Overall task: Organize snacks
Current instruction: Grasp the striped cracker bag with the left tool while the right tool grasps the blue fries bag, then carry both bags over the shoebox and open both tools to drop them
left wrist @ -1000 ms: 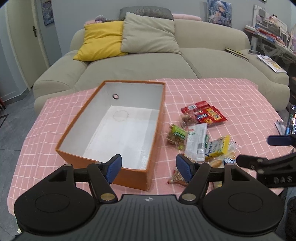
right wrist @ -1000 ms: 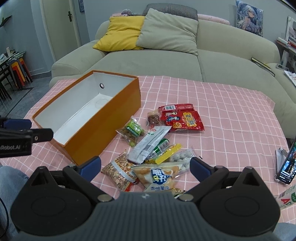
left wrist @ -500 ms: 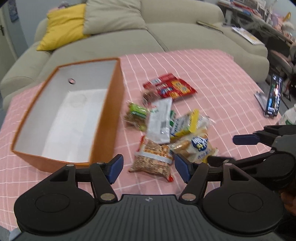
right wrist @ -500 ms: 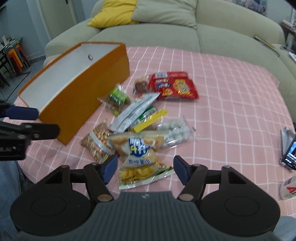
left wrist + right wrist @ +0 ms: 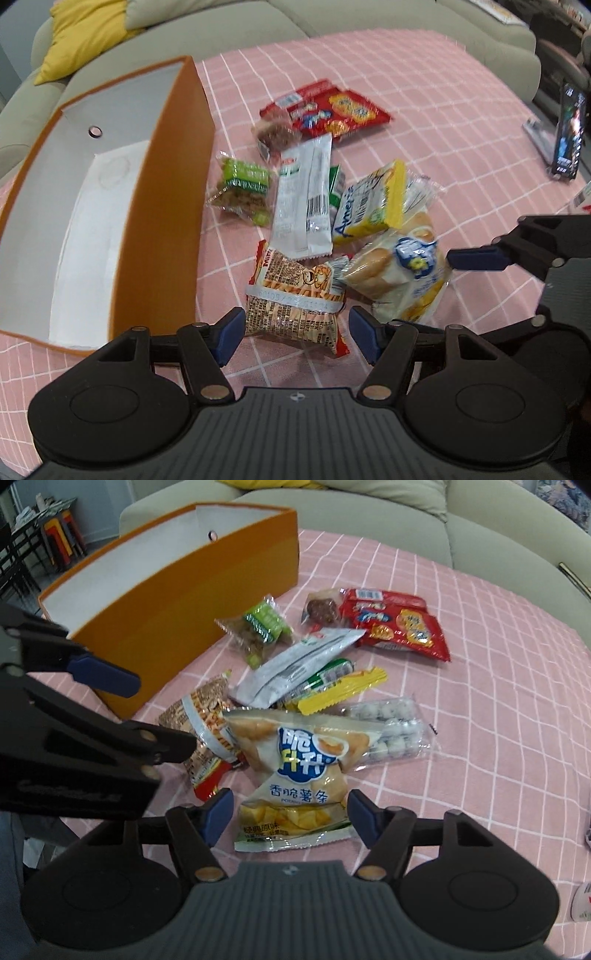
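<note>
An orange box (image 5: 162,221) with a white, empty inside stands at the left of the pink checked cloth (image 5: 461,122). Right of it lies a pile of snack packs. My left gripper (image 5: 297,334) is open, pointing down, its blue pads either side of an orange-brown printed pack (image 5: 295,295) with small gaps. My right gripper (image 5: 290,818) straddles a potato-stick bag (image 5: 303,764). Its jaws are closing and the pads do not press on the bag. Further back lie red packs (image 5: 399,624), a green pack (image 5: 264,627) and a silver pack (image 5: 295,668).
A yellow pack (image 5: 373,203) and a clear pack of white balls (image 5: 388,723) sit in the pile. A phone on a stand (image 5: 569,129) is at the table's right edge. A beige sofa (image 5: 332,22) with a yellow cushion (image 5: 85,29) runs behind the table.
Both grippers have sunk toward the snack pile and tipped downward. The left one shifted right from the box to the orange-brown pack. The right one's jaws have narrowed around the potato-stick bag.
</note>
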